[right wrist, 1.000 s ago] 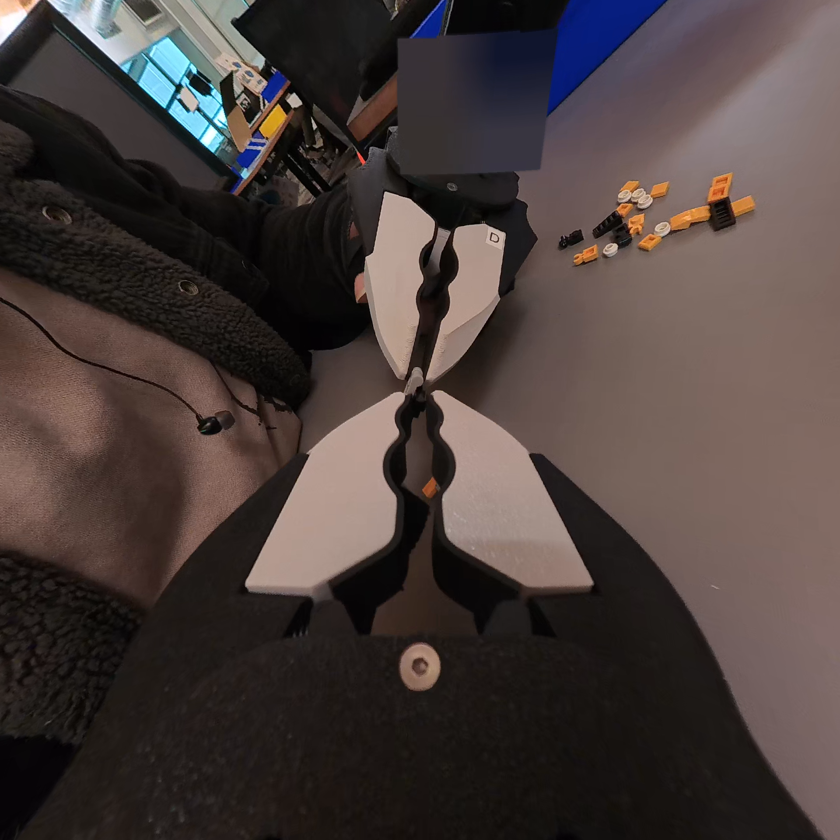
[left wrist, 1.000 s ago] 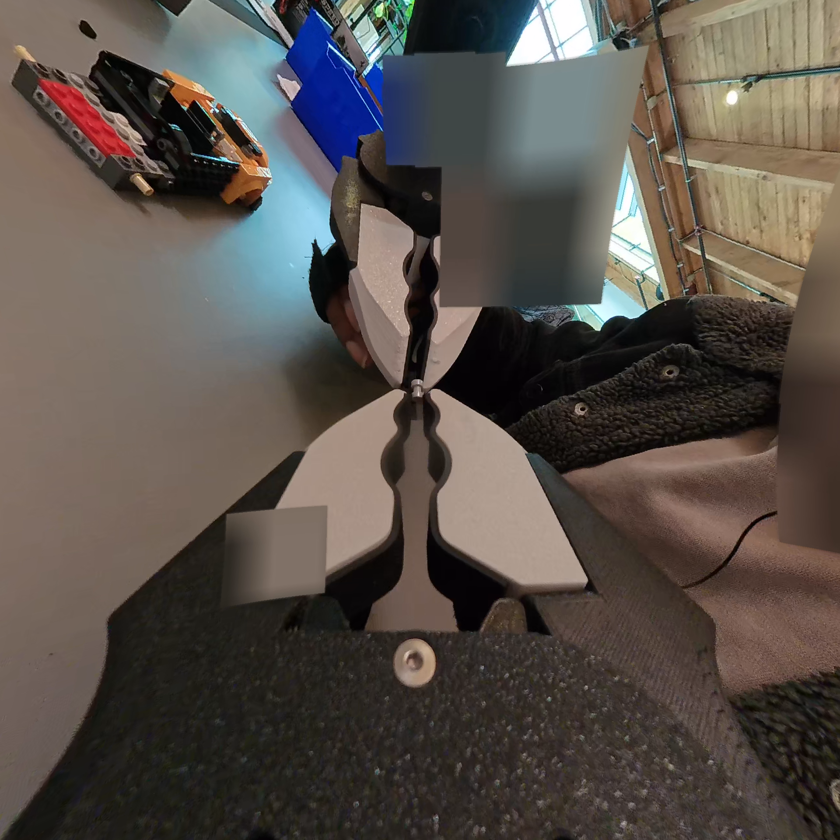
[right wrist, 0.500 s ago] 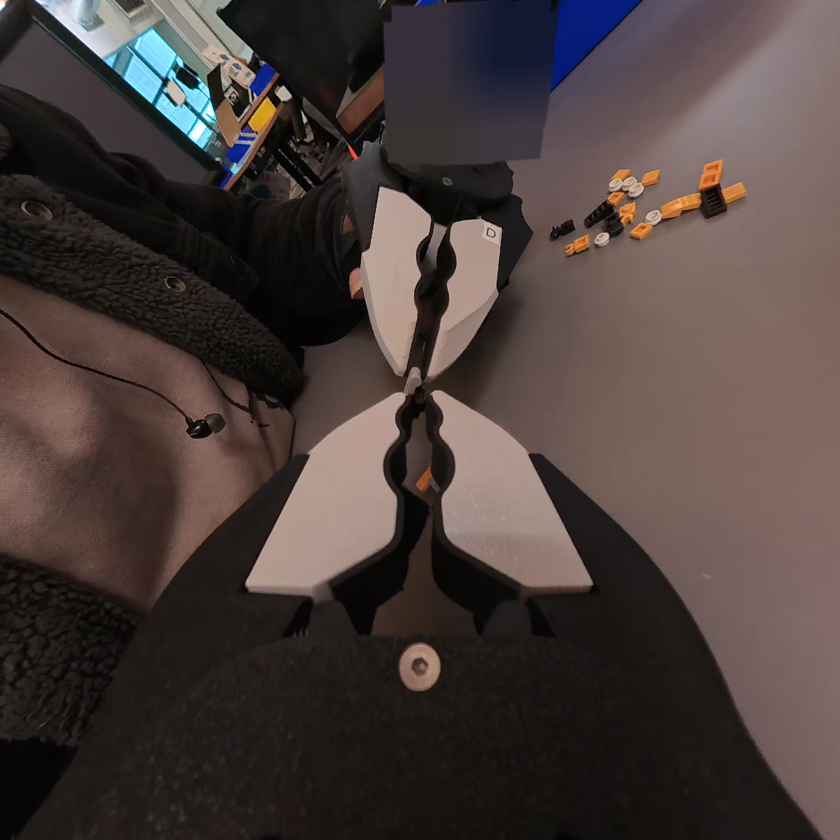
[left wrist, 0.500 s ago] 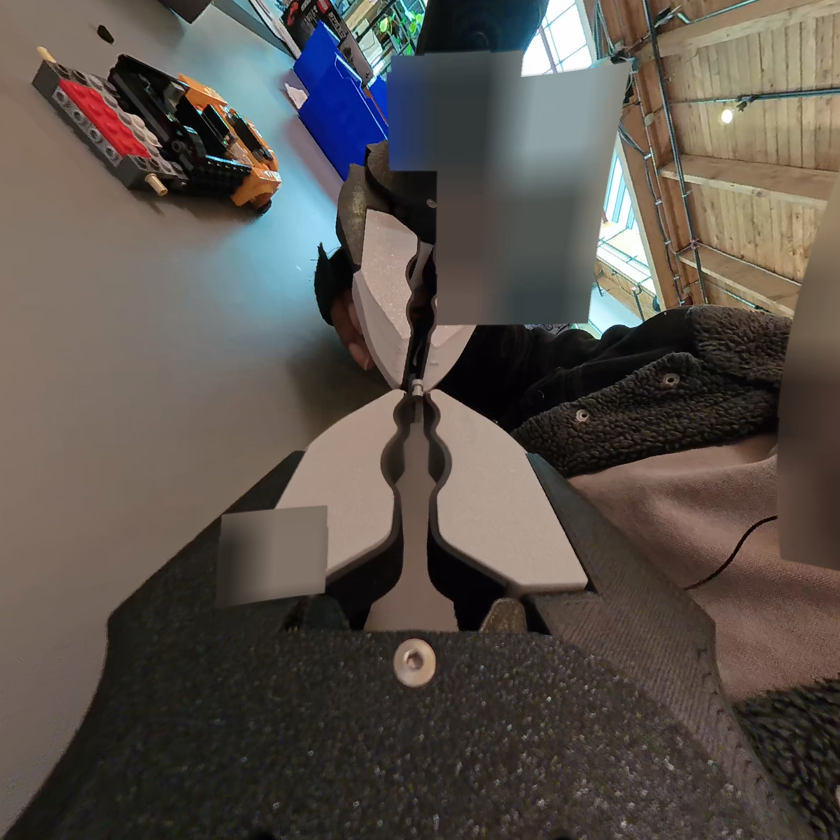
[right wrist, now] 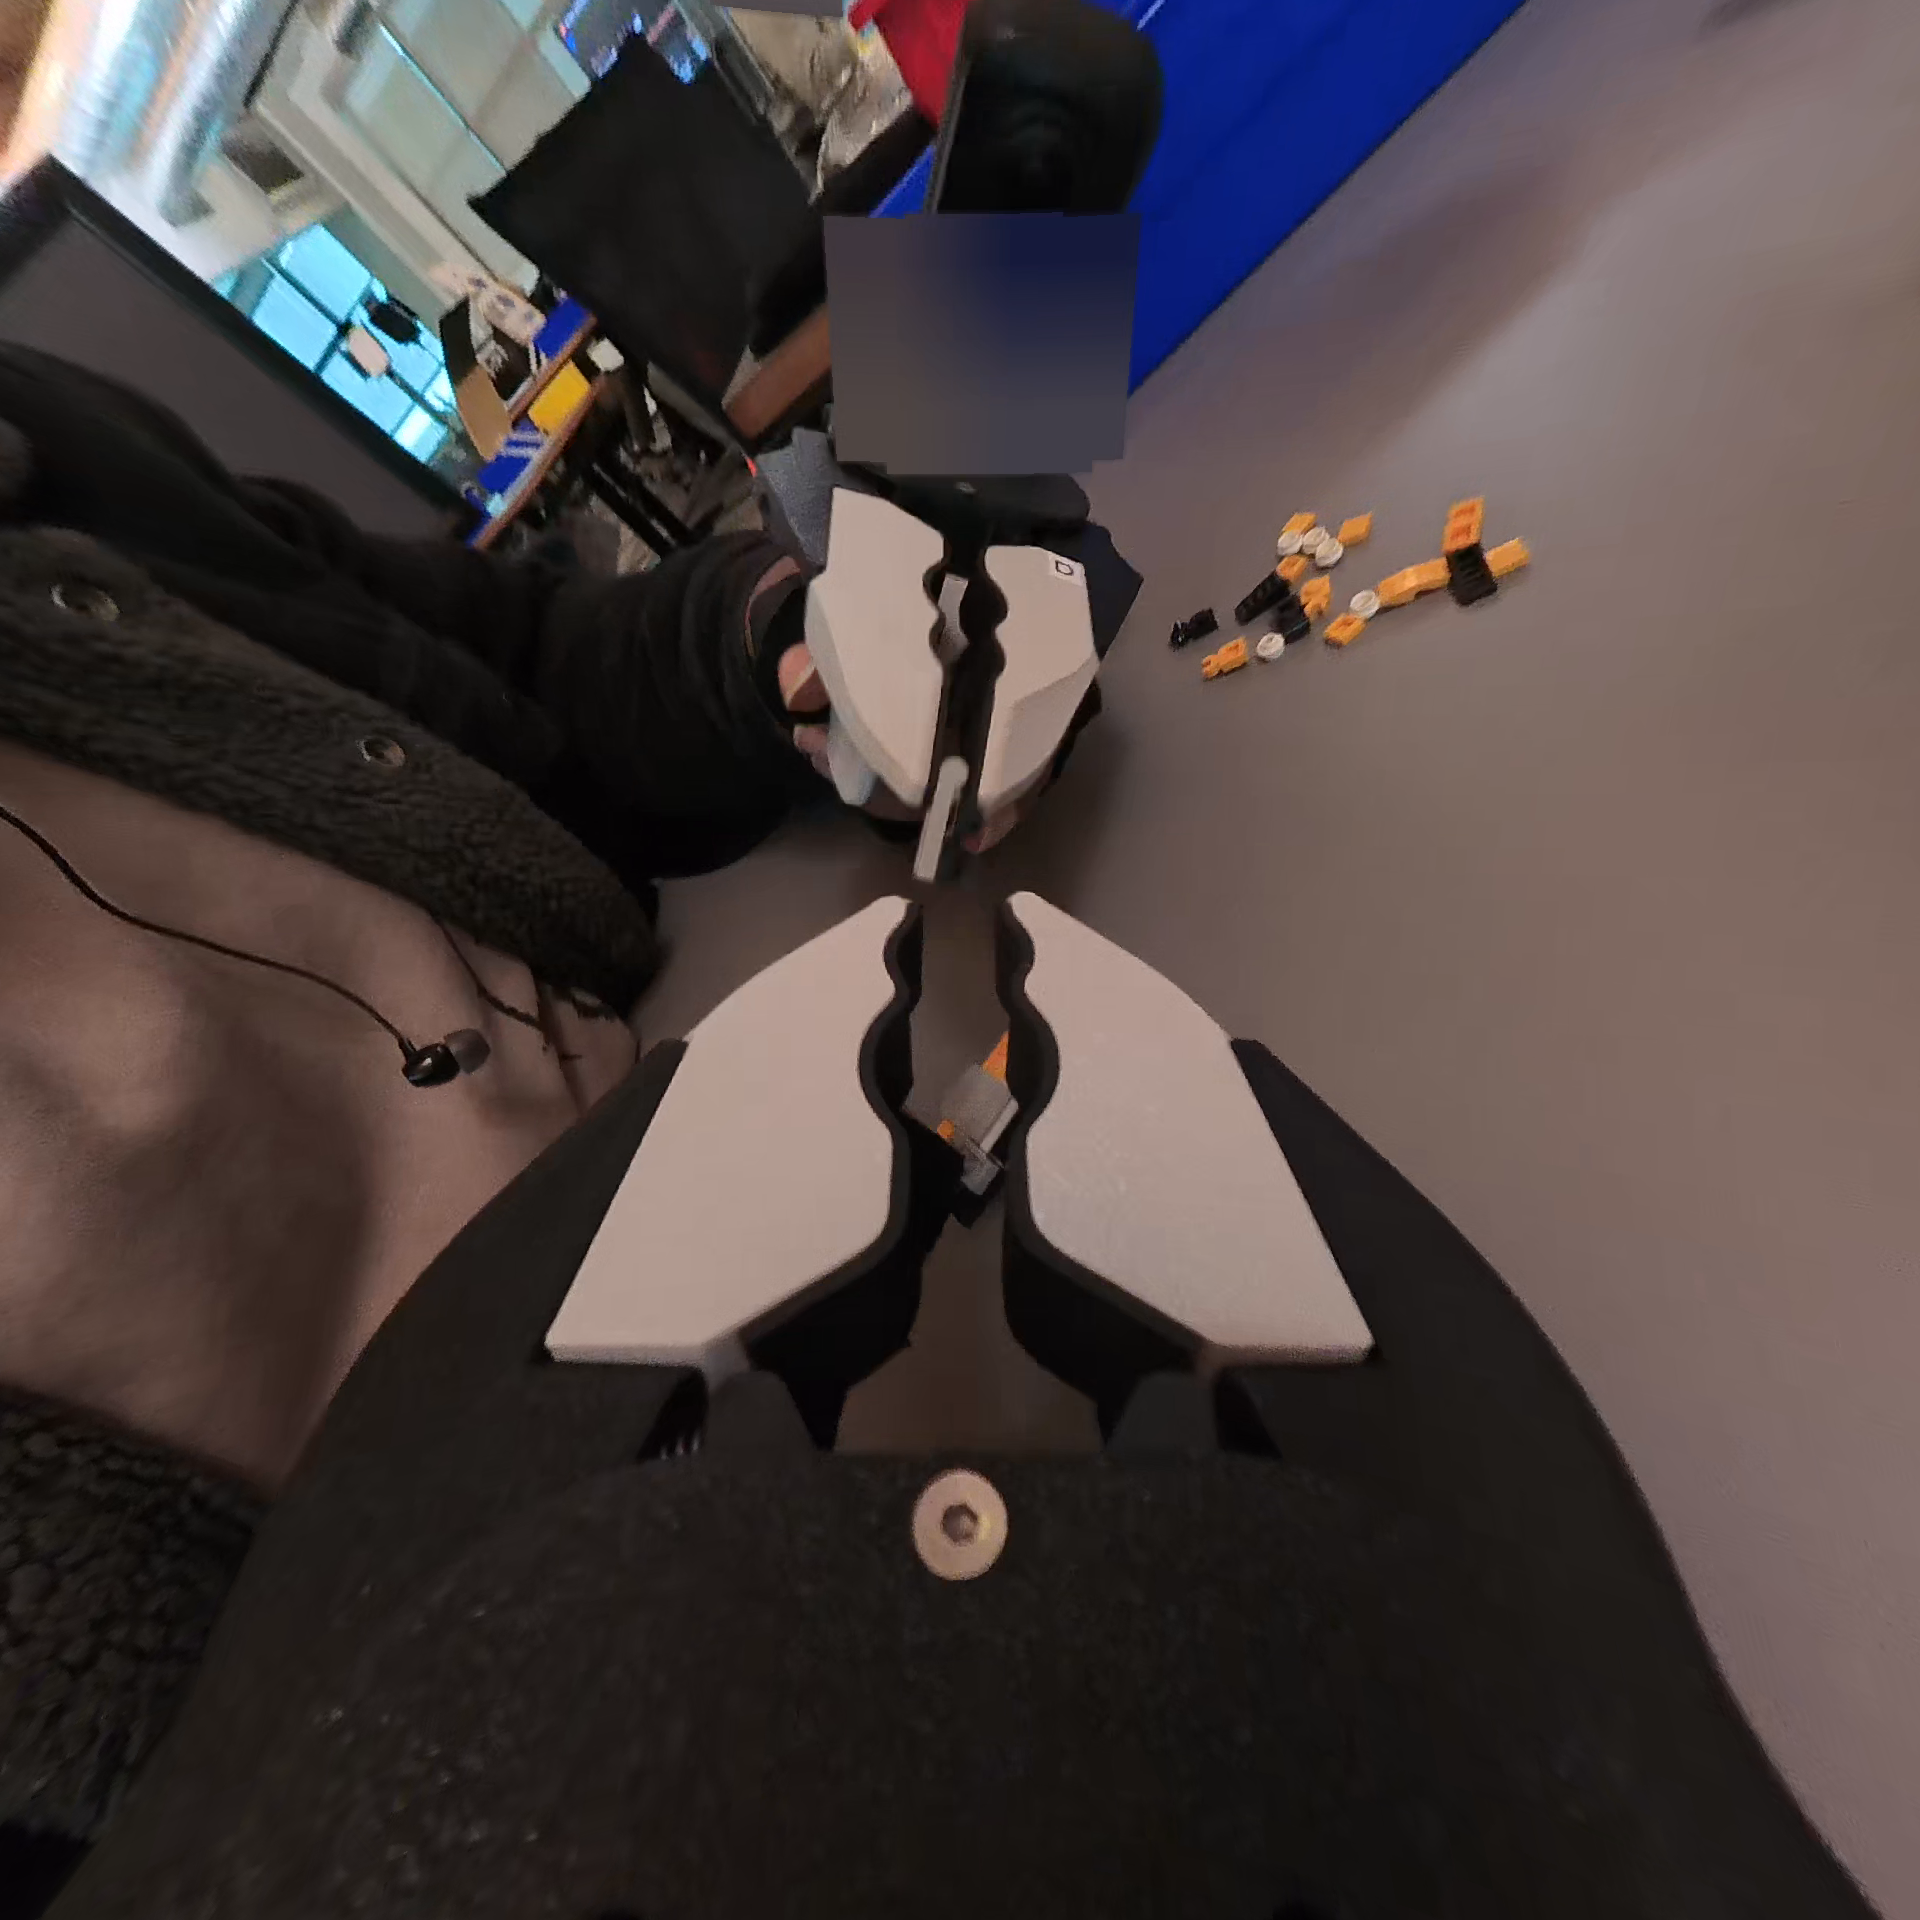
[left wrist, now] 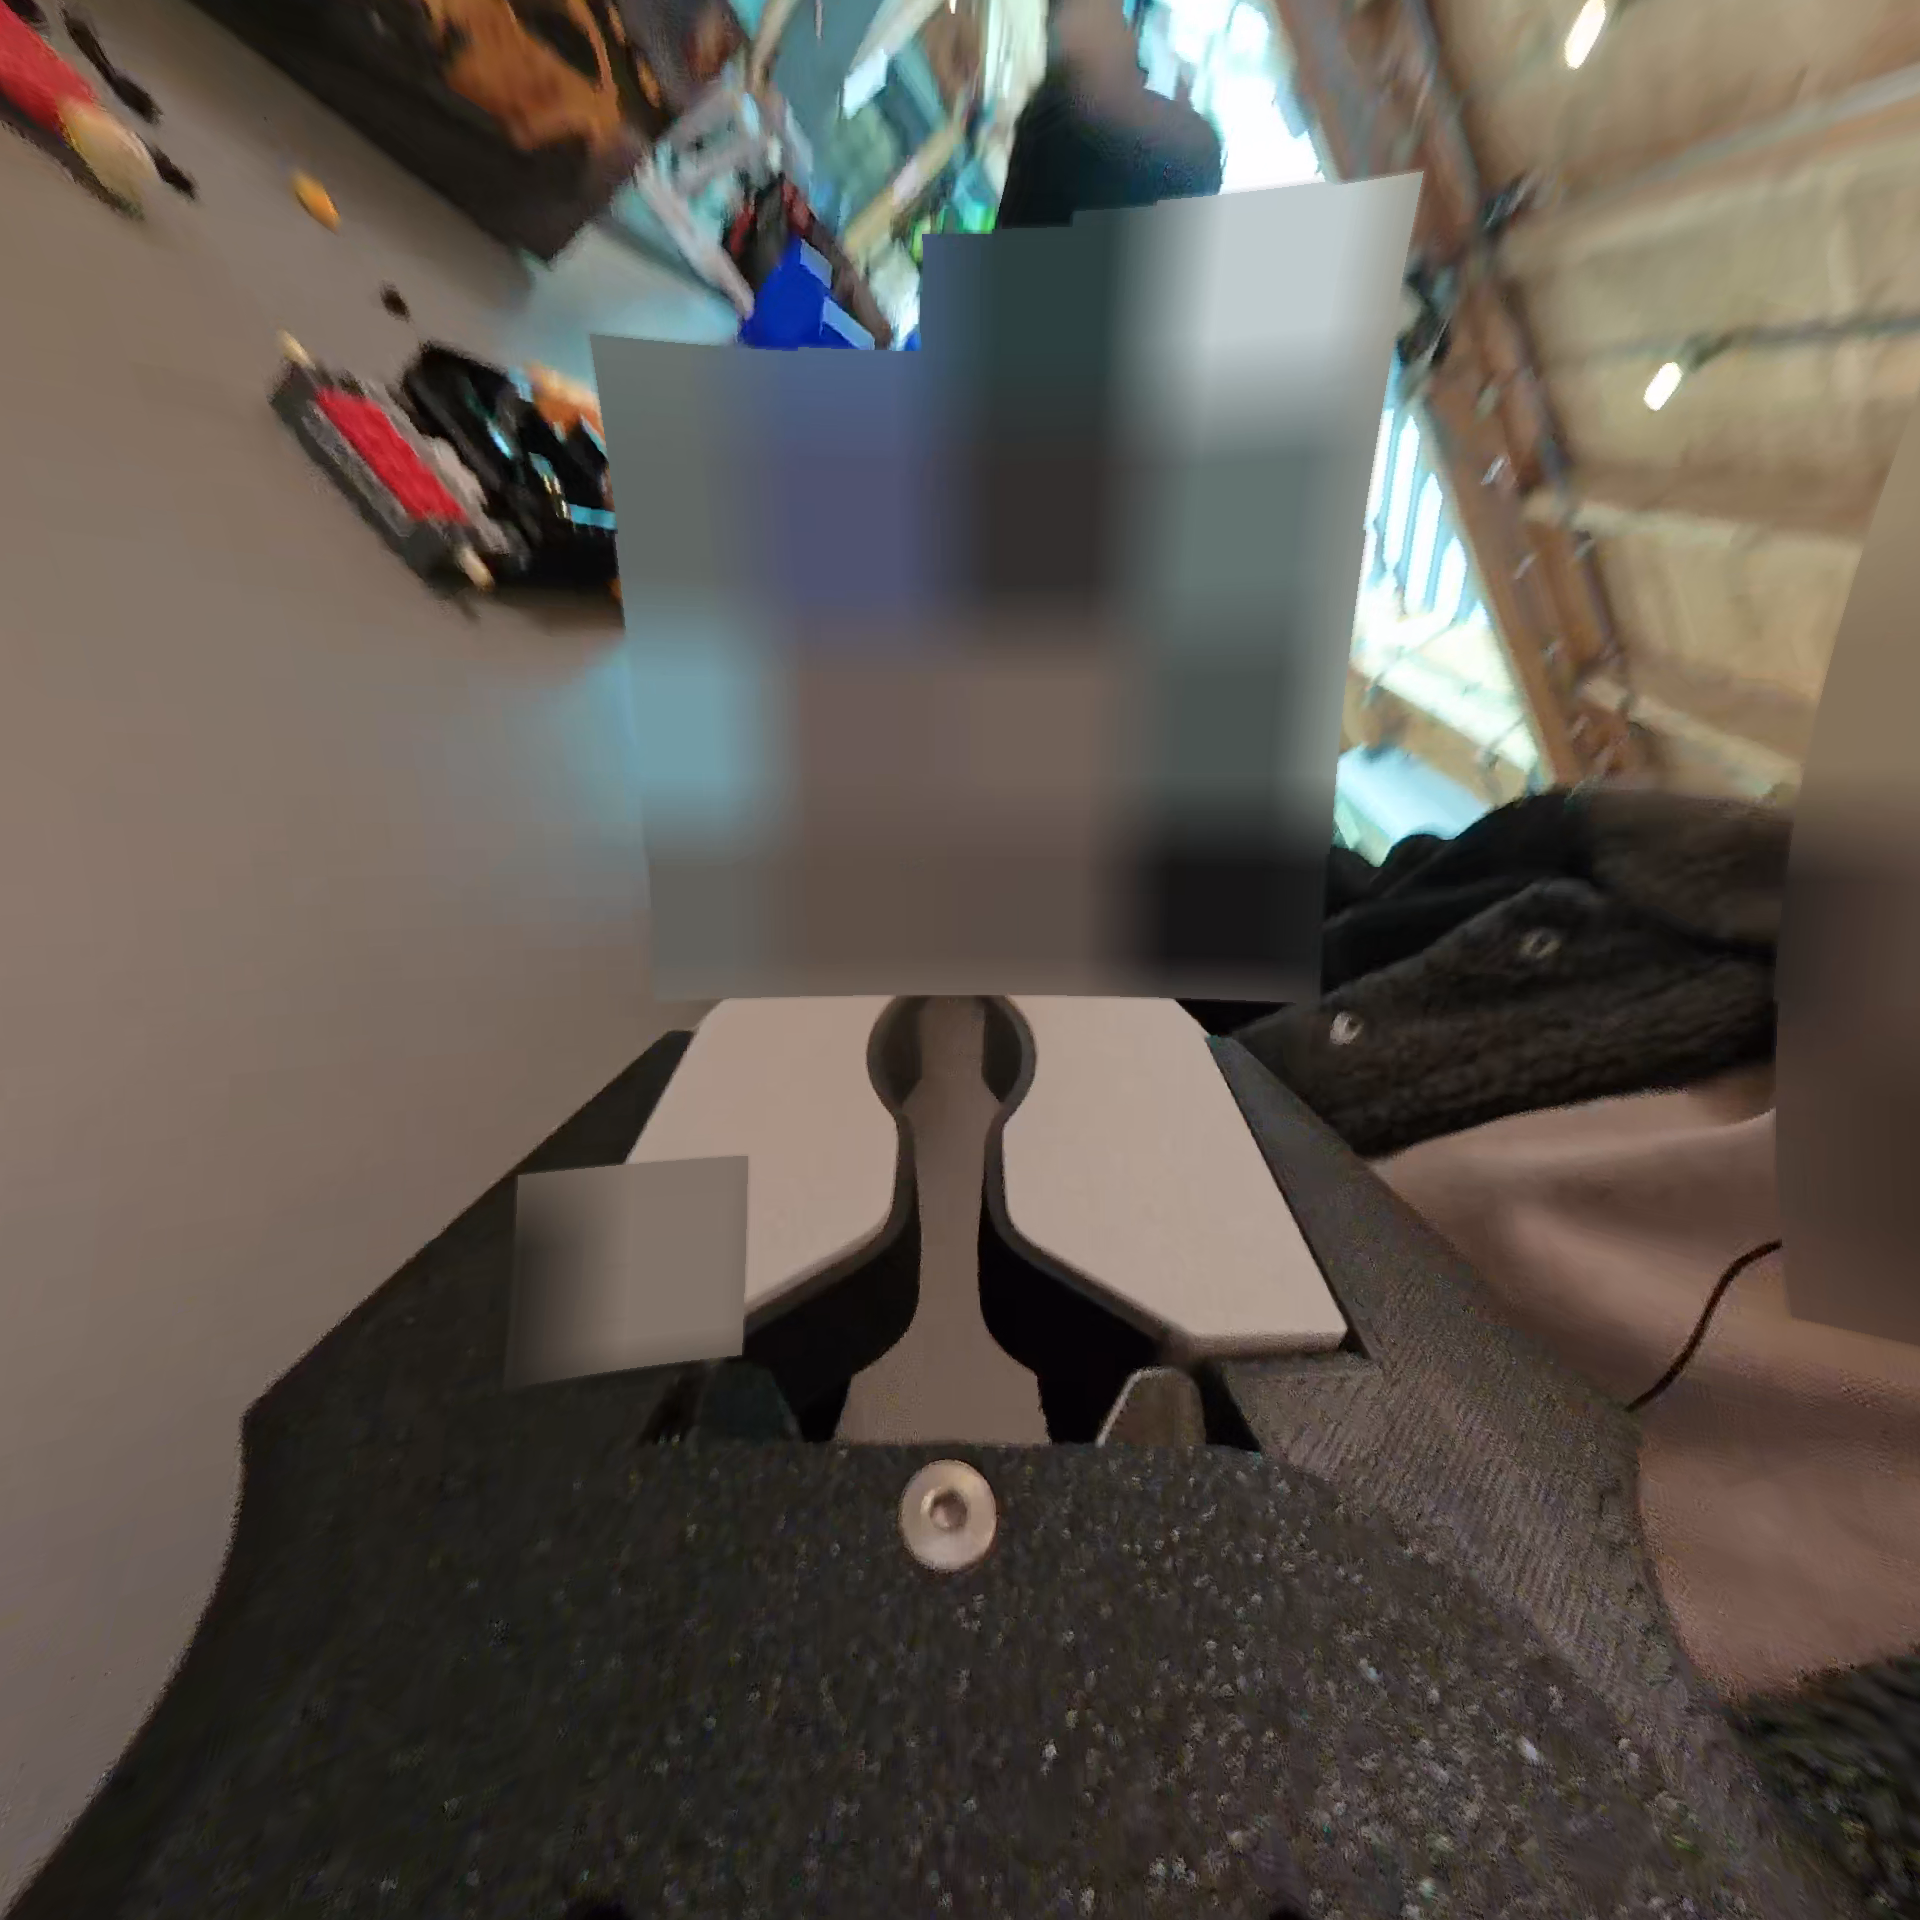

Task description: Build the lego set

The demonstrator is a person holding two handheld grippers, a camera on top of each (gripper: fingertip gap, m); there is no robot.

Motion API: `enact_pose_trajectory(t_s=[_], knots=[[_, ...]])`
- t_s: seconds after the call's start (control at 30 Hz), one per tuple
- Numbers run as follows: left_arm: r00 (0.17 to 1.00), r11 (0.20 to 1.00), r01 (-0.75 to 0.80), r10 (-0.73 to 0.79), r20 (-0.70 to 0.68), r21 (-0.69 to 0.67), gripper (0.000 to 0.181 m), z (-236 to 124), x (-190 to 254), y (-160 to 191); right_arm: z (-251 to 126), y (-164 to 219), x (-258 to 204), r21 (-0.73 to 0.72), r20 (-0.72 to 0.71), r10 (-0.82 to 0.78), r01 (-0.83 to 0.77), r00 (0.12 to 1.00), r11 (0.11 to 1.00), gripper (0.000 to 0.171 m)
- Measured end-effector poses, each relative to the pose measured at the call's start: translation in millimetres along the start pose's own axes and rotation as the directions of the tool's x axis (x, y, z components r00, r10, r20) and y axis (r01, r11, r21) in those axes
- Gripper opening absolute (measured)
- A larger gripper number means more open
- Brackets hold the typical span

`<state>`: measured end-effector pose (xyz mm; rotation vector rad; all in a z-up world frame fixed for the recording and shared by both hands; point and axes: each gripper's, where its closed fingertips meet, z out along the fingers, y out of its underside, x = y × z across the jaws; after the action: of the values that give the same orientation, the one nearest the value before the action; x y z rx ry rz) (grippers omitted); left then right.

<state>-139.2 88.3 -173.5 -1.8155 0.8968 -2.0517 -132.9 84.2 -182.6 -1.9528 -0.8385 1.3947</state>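
Note:
In the right wrist view my right gripper (right wrist: 958,902) is open, its tips a small gap apart and holding nothing. Just beyond it, my left gripper (right wrist: 951,790) faces it, shut on a small light grey lego piece (right wrist: 938,826) that sticks out of its tips. A small orange, grey and black piece (right wrist: 975,1122) shows in the gap between the right fingers; I cannot tell whether it rests on the table. In the blurred left wrist view only the bases of the left fingers (left wrist: 800,1143) show; a mosaic patch hides their tips. The partly built red, grey and black lego model (left wrist: 405,478) lies far left.
Several loose orange, white and black lego pieces (right wrist: 1351,587) lie on the grey table (right wrist: 1558,1039) to the right. A person's dark fleece jacket (right wrist: 312,727) and an earphone cable (right wrist: 436,1055) fill the left. Blue boxes (right wrist: 1299,156) stand at the table's far edge. Both grippers' tips are close together, under 4 cm apart.
My right gripper has opened and let go of the grey piece, which stays in the left gripper. The two grippers have drawn apart. The left view has swung and is blurred.

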Motion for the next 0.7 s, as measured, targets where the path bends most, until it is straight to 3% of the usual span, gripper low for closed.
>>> enact_pose_trajectory(t_s=[0.1, 0.2, 0.33, 0.43, 0.53, 0.7], knots=[[0.999, 0.993, 0.032, -0.027, -0.046, 0.117, 0.005, -5.4, 4.3, -16.0, 4.7, -8.4, -4.8, 0.06, 0.019, 0.008, -0.009, 1.0, 0.998, 0.016], [0.999, 0.988, 0.003, 0.005, -0.052, 0.153, 0.005, -3.8, 7.9, -18.5, 6.0, -21.1, -9.3, 0.136, 0.039, 0.03, -0.035, 0.999, 0.99, 0.014], [0.997, 0.985, -0.021, 0.034, -0.071, 0.172, 0.005, -1.7, 13.1, -19.2, 6.3, -19.6, -11.1, 0.106, 0.024, 0.013, -0.015, 1.0, 0.994, 0.008], [0.996, 0.995, -0.016, 0.026, -0.09, 0.103, 0.005, 1.3, 13.8, -10.6, 3.8, -10.9, -14.1, 0.013, 0.044, 0.009, -0.01, 0.999, 1.0, 0.008], [0.998, 0.998, -0.036, 0.032, -0.056, -0.06, 0.006, 4.0, 6.4, 9.5, -0.2, 2.8, -13.3, -0.127, 0.063, 0.023, -0.015, 0.998, 0.992, 0.008], [0.978, 0.952, -0.181, 0.201, 0.058, -0.248, 0.012, 6.7, -6.9, 33.2, -0.1, 23.9, -11.5, -0.381, 0.091, 0.047, -0.009, 0.995, 0.925, 0.008]])
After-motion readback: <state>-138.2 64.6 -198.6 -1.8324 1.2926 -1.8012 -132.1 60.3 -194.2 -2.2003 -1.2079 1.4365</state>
